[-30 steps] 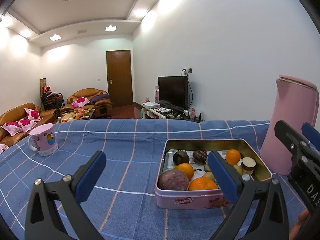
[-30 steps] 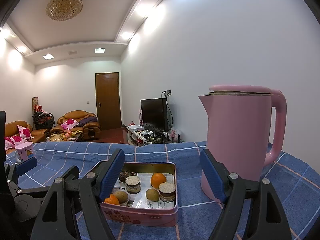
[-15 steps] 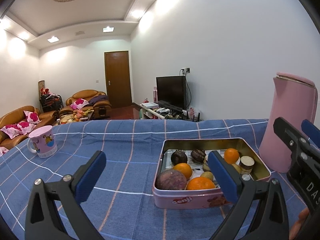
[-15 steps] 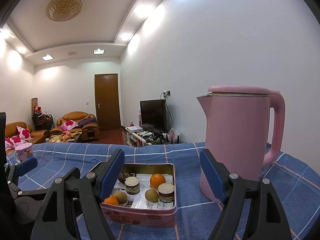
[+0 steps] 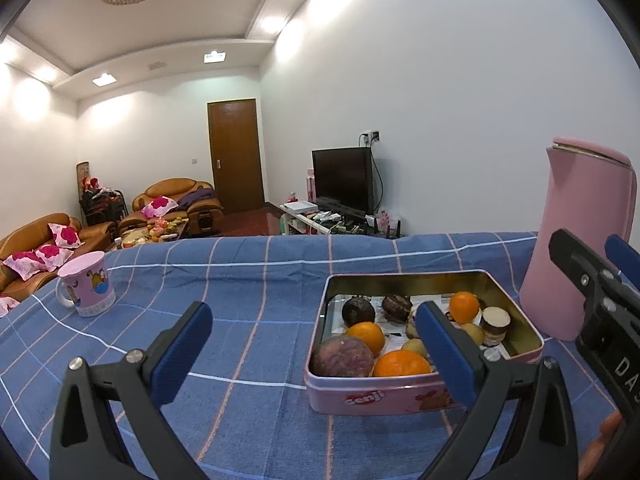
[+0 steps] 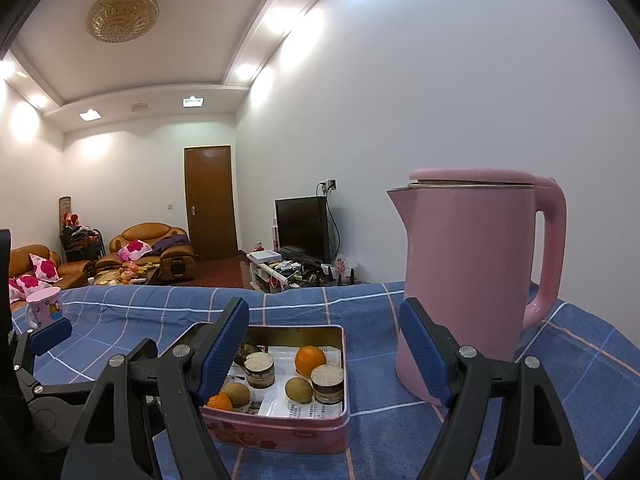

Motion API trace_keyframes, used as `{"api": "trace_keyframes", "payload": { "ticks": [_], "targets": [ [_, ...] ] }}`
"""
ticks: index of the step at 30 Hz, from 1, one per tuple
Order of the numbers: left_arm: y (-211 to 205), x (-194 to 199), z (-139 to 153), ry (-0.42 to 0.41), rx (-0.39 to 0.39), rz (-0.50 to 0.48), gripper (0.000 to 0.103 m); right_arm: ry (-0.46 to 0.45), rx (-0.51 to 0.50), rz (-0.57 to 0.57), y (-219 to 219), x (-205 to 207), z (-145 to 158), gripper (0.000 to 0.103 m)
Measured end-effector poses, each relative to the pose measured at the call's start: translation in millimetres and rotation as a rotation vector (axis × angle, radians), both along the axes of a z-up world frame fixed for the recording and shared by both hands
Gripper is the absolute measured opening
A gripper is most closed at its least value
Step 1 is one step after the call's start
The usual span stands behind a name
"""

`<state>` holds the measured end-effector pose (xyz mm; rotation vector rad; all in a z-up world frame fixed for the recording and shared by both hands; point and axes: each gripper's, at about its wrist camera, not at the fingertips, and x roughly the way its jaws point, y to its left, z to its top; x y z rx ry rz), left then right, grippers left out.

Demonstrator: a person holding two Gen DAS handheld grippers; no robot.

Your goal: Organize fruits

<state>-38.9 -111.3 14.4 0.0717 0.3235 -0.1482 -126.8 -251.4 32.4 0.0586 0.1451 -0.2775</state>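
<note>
Worktop (image 5: 248,344): a flat surface under a blue cloth with thin white and orange check lines; it carries everything below.
Kettle (image 6: 472,272): a tall pink kettle with a lid and loop handle, standing upright just right of the tin and ahead of the right tongs' right finger.
Tin (image 5: 516,354): an open rectangular pink metal tin with a gold inside, long axis running away from the cameras; the fruits lie in it.
Fruits: a large dull red round fruit (image 5: 342,356) and an orange (image 5: 402,364) at the near wall, small brown-green fruits (image 6: 299,390) farther in.
Left tongs (image 5: 316,338): apart, empty; the tin lies ahead and to their right, behind the right finger.
Right tongs (image 6: 324,344): apart, empty; the tin lies ahead, low and left of centre, partly between the fingers.
Nearer hand: probably the left for the near-wall fruits, the right for those farther in.
</note>
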Motion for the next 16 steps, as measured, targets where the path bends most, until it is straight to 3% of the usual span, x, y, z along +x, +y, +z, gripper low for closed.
{"api": "trace_keyframes", "payload": {
  "ticks": [16],
  "targets": [
    [-4.5, 0.2, -2.2, 0.008, 0.008, -0.012, 0.103, 0.011, 0.014, -0.013, -2.0, 0.1, 0.0, 0.079]
  ]
}}
